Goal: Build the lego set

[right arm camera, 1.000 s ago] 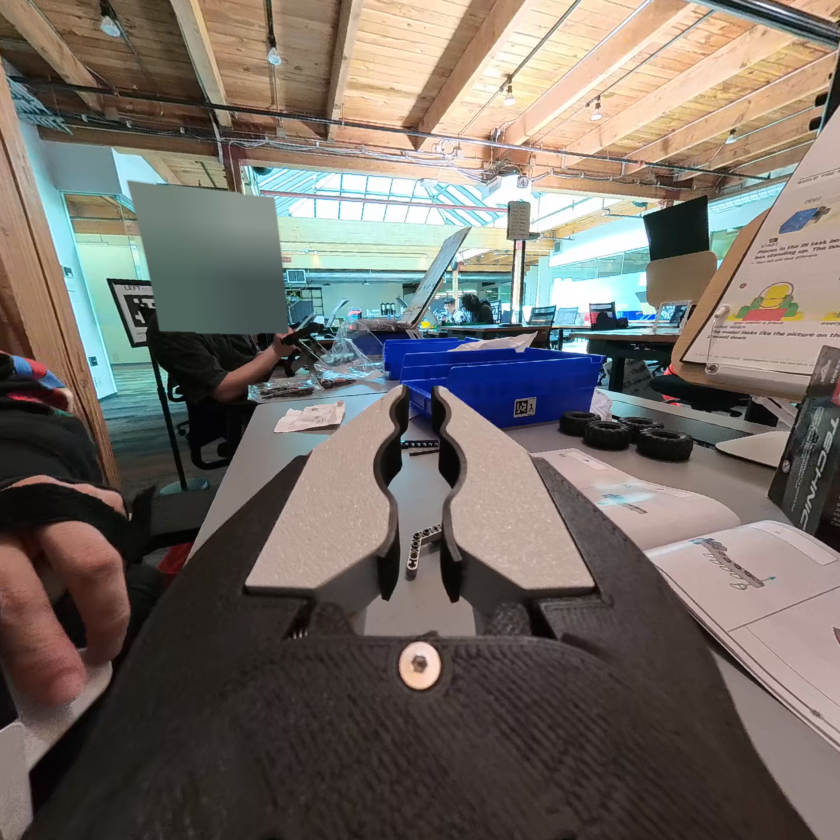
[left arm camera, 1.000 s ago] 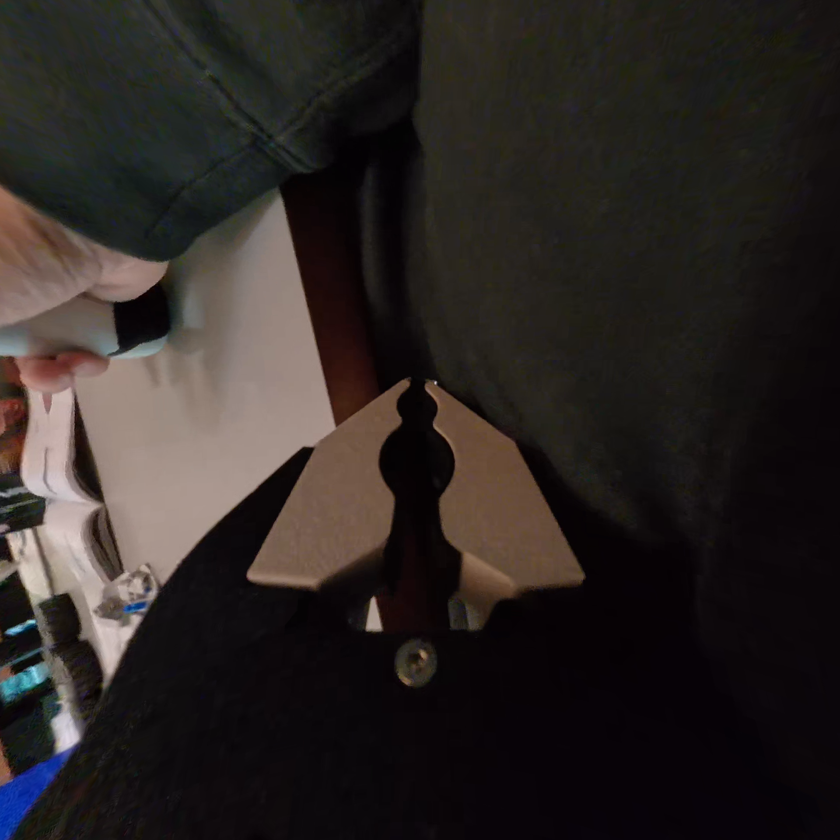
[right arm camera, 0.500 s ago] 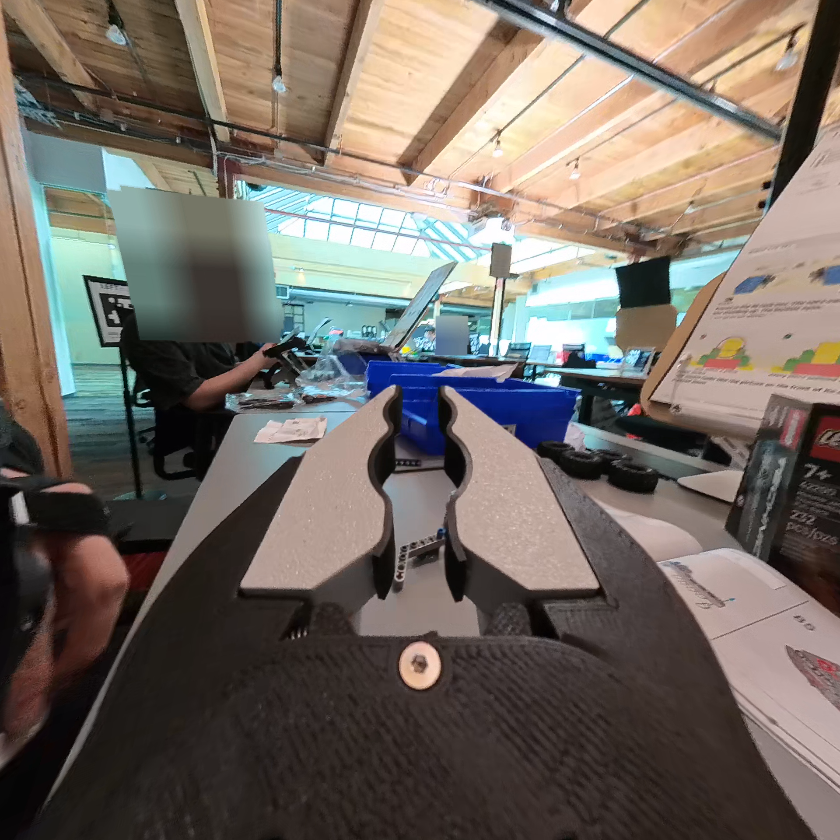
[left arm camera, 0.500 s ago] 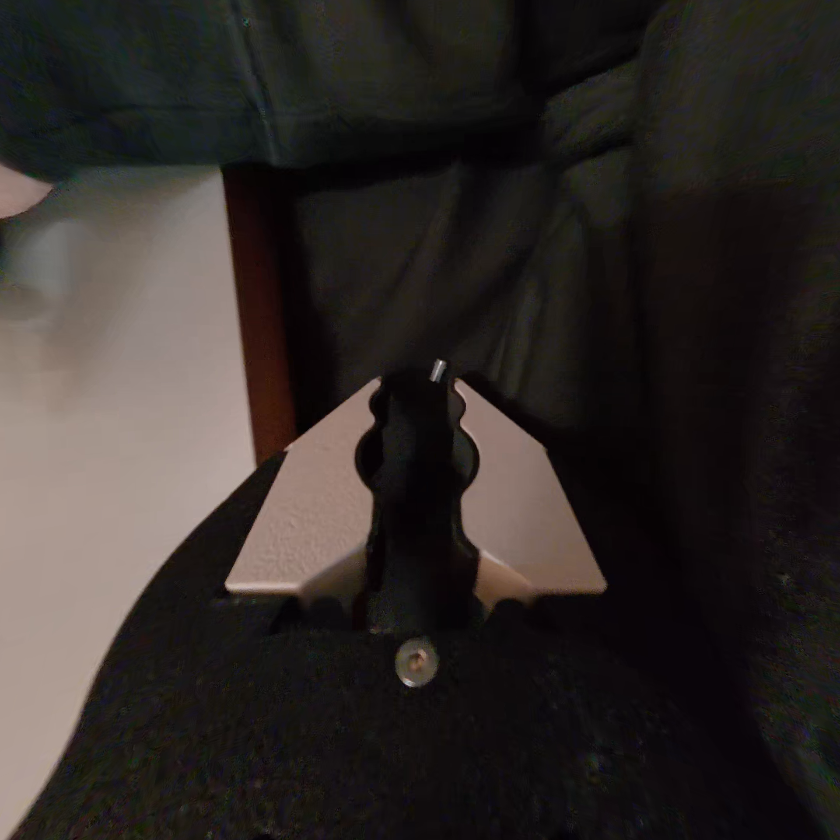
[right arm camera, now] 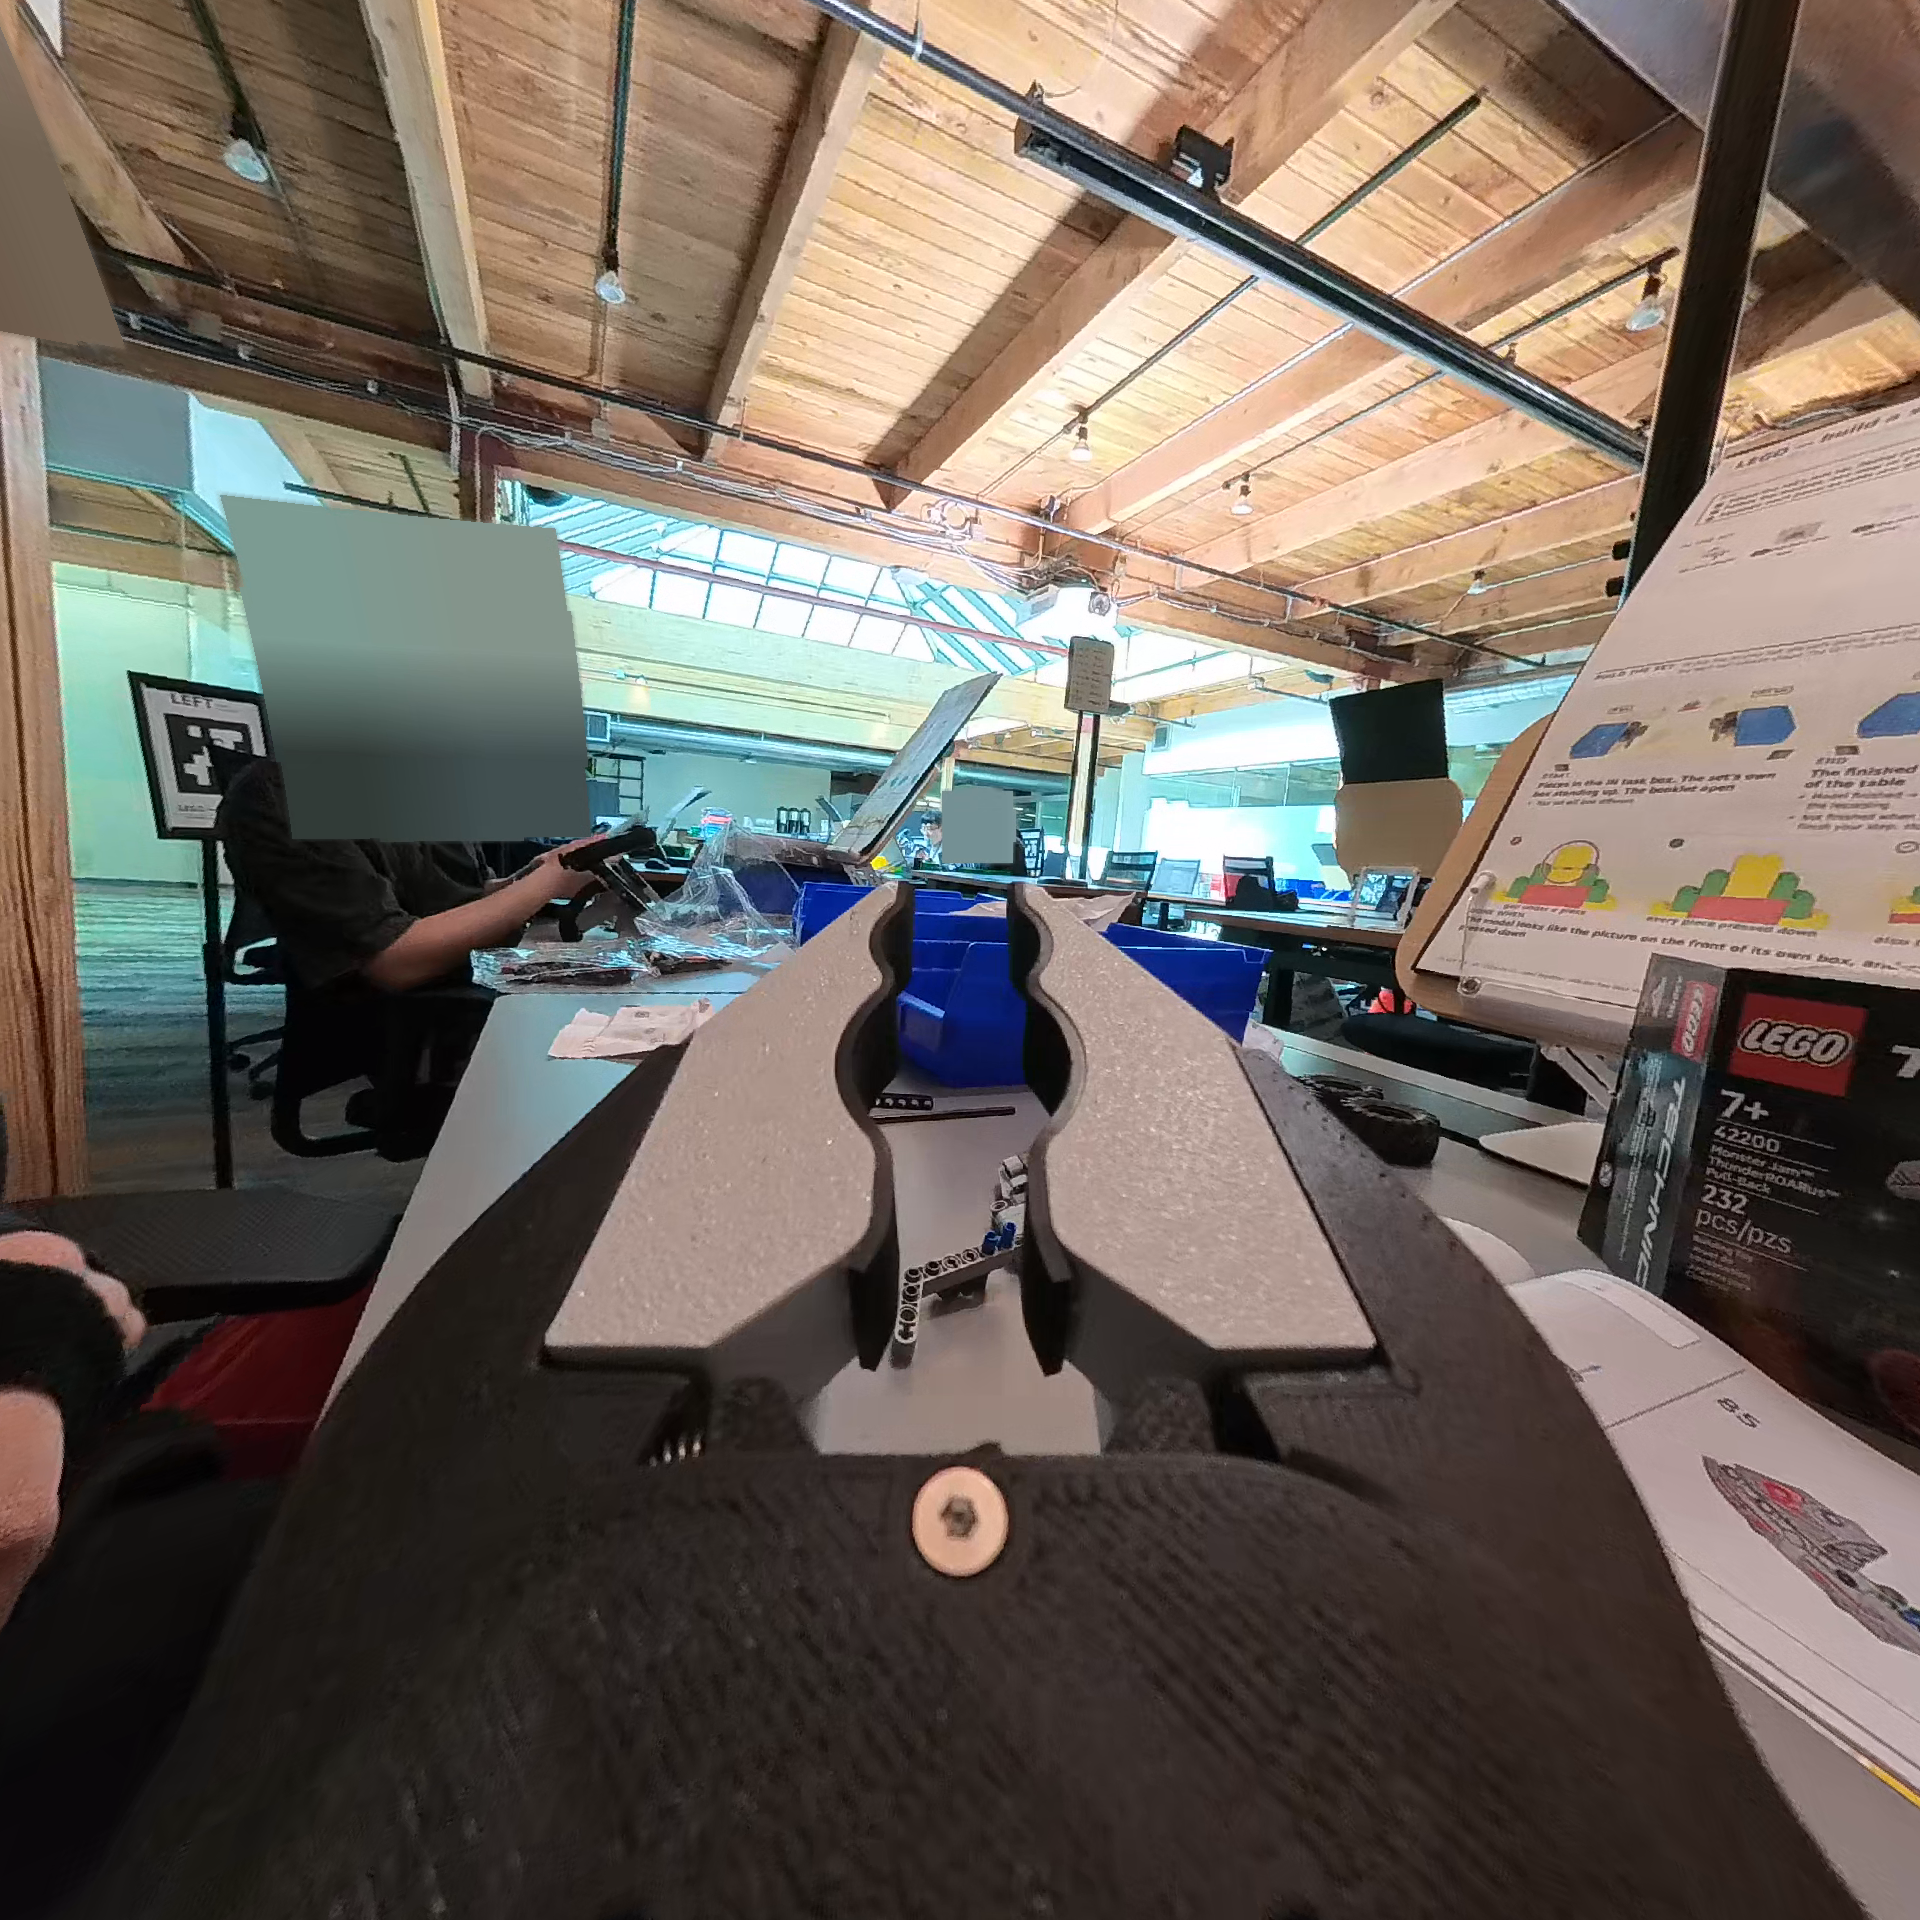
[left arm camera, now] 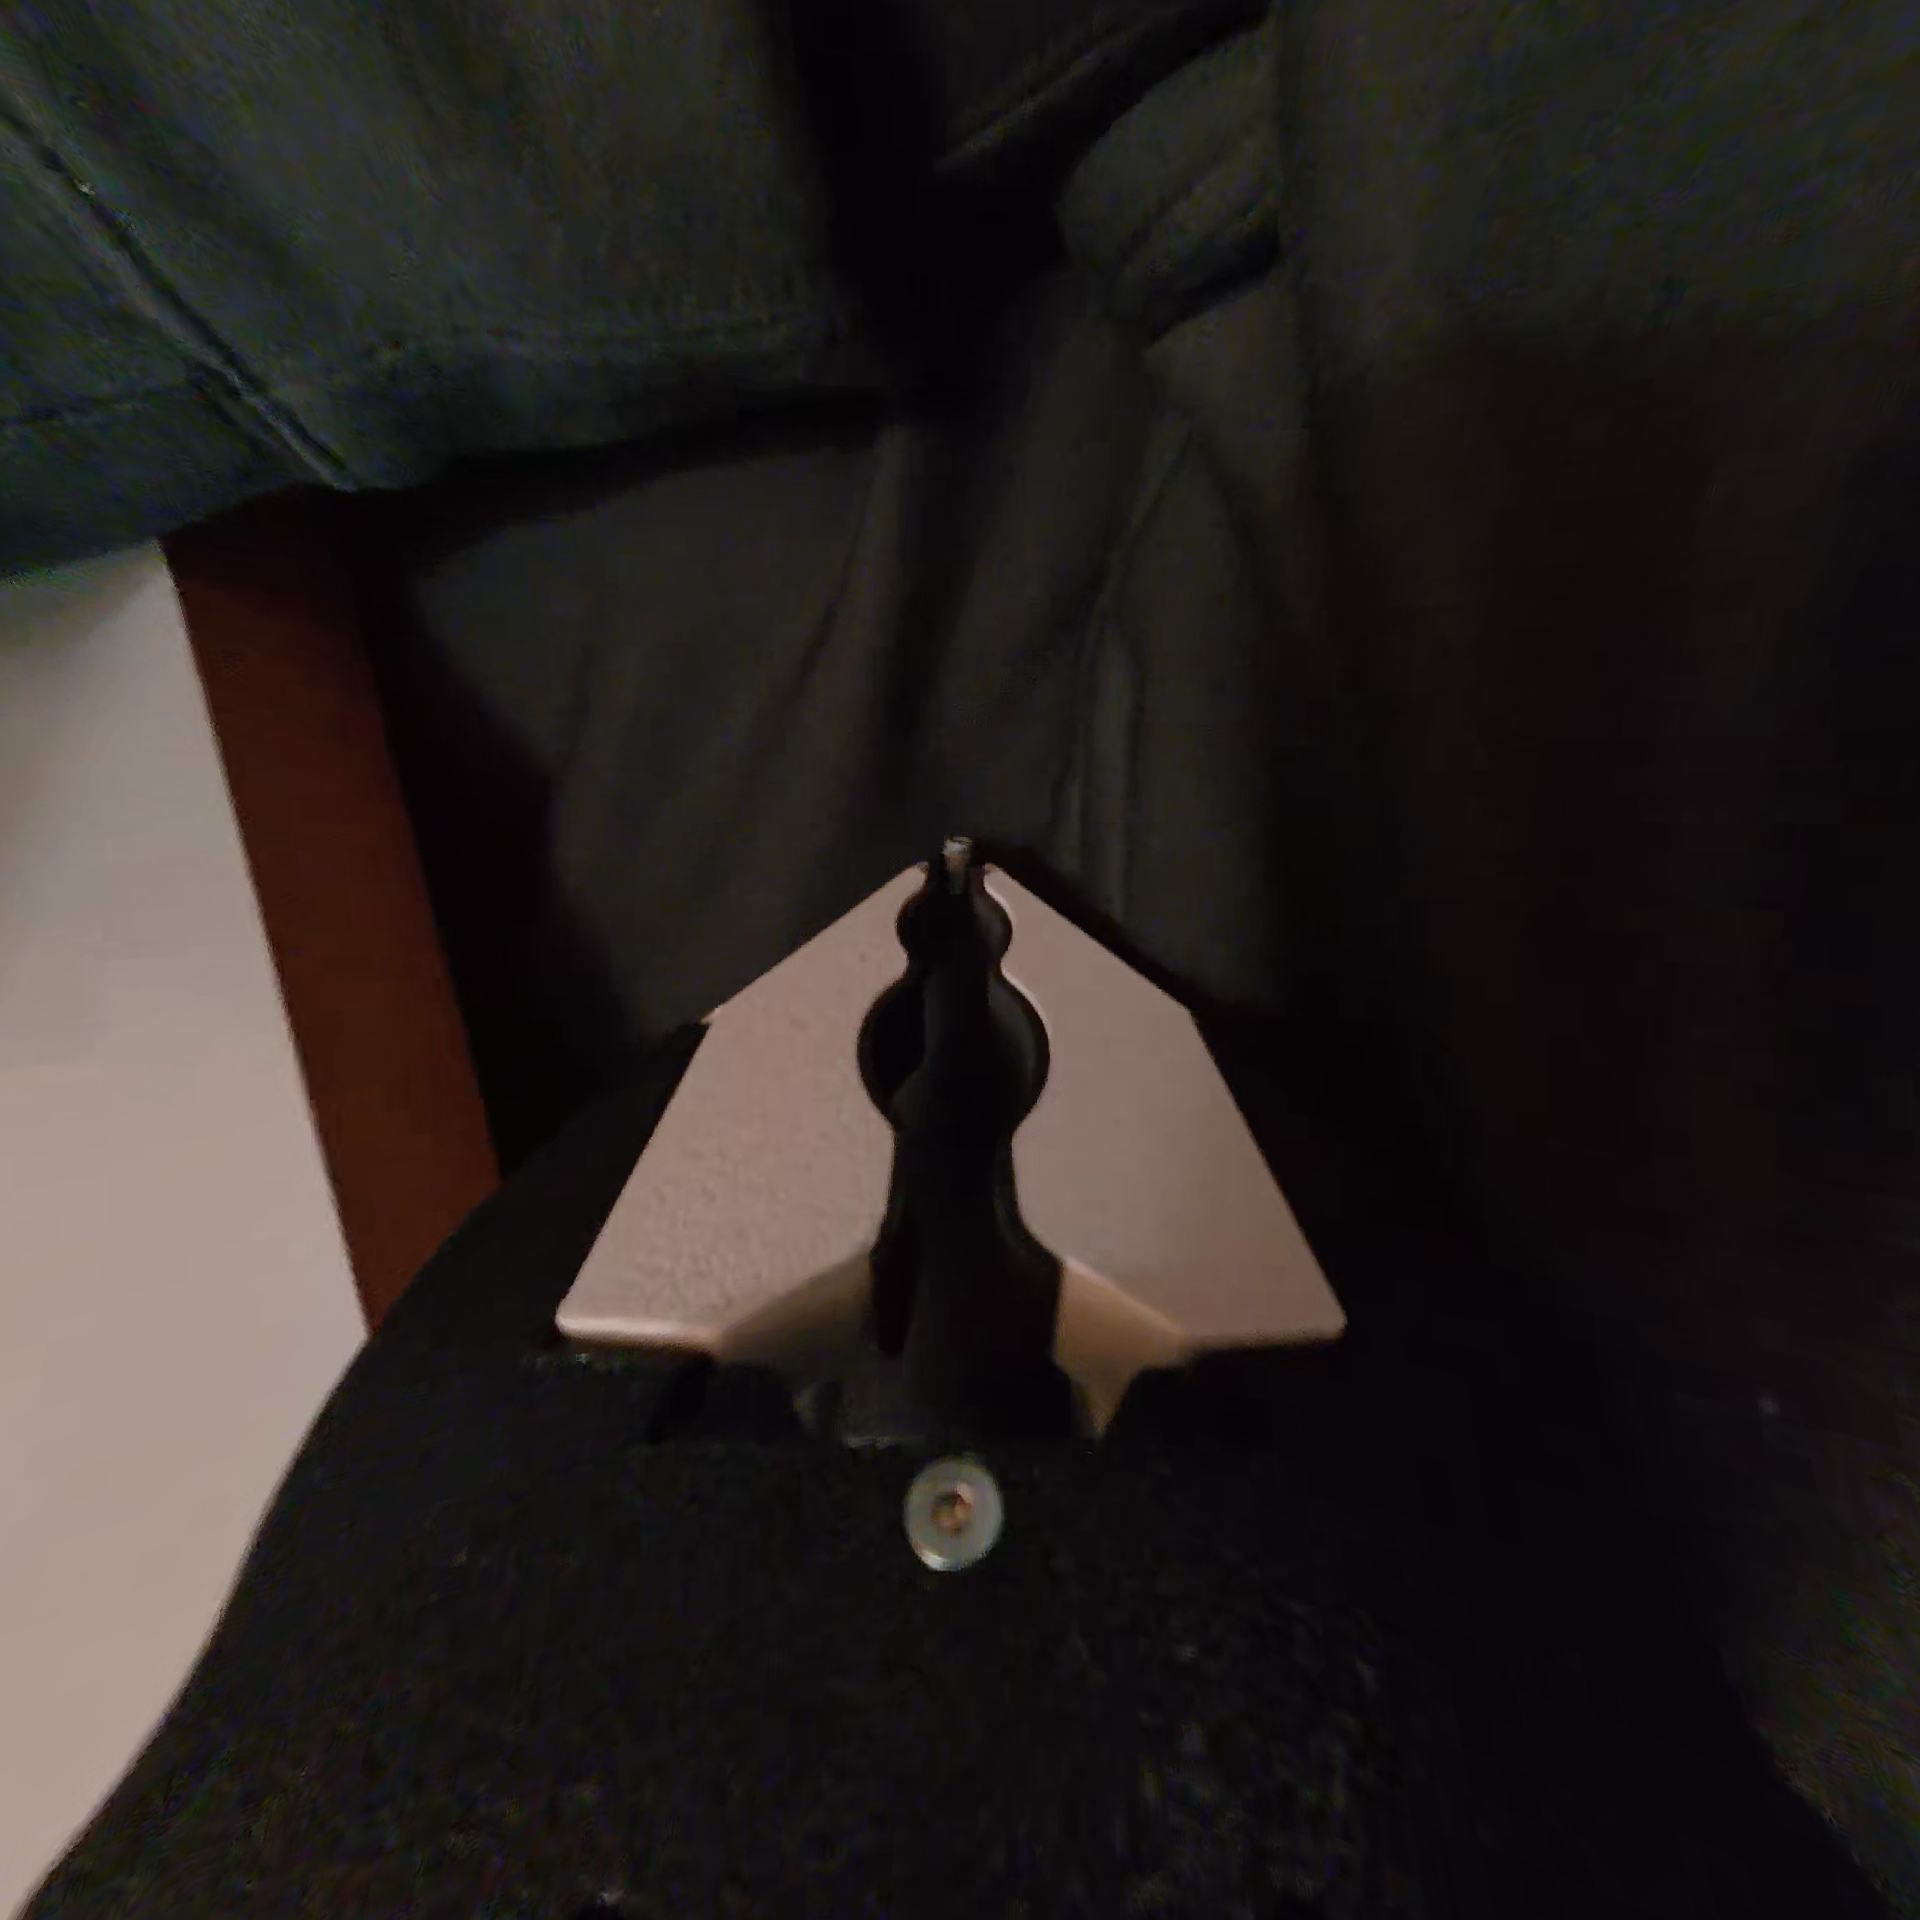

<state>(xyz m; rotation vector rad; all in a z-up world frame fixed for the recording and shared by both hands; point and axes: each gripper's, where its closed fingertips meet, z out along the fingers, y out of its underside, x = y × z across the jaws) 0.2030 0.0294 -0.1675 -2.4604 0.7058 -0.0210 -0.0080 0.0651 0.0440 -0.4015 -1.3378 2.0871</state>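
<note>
Left wrist view: left gripper (left arm camera: 954, 883), fingers pinched onto a small grey pin (left arm camera: 953, 858) whose long axis runs forward past the tips toward dark clothing (left arm camera: 790, 727); worktop (left arm camera: 125, 1039) edge at left.
Right wrist view: right gripper (right arm camera: 961, 925), fingers narrowly parted, holding nothing.
Grey L-shaped beam (right arm camera: 928, 1291): flat on the worktop (right arm camera: 499, 1081) between the fingers, long arm pointing away and right.
Blue bins (right arm camera: 966, 1013): beyond.
Lego box (right arm camera: 1766, 1164): upright, right.

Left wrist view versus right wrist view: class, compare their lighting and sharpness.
Left wrist view: dim and soft, the left gripper close against dark clothing. Right wrist view: daylit and sharp, wide-angle bending at the edges, the right gripper open above the grey table.
</note>
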